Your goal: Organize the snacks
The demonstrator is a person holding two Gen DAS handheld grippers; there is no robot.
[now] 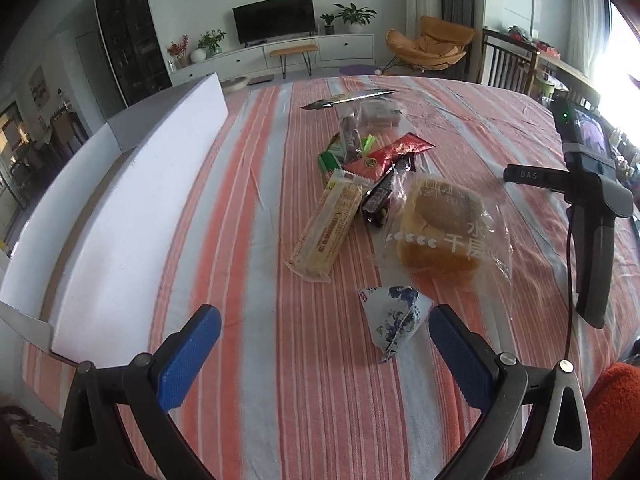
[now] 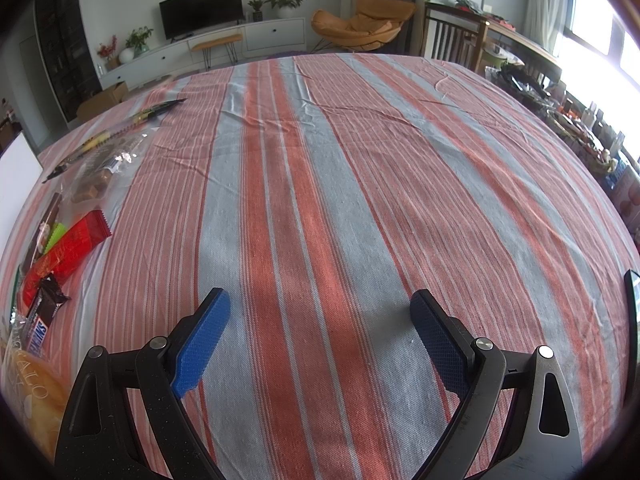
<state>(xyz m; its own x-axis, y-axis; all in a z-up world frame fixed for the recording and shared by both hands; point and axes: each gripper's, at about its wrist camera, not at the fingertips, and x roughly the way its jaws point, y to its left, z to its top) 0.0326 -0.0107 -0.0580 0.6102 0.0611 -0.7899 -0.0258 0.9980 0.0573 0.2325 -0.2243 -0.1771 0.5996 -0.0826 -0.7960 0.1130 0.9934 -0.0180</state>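
Left tongs (image 1: 325, 332): spread wide above the striped cloth, gripping nothing; ribbed blue pads (image 1: 188, 356).
Right tongs (image 2: 320, 330): equally wide apart, empty, over bare cloth.
Blue-and-white packet (image 1: 394, 318): crinkled, floral print, just inside the left tongs' right pad; contact unclear.
Bread bag (image 1: 442, 232): glossy clear film over a golden square loaf; cut off at the right wrist view's left edge.
Snack pile (image 1: 360, 168): mid-surface; long cream wafer pack, red foil bar, dark chocolate bar partly hidden beneath.
White box (image 1: 132, 216): matte open carton, left of the pile, interior hidden.
Surface (image 2: 360, 168): coarse woven cloth, orange and grey stripes.
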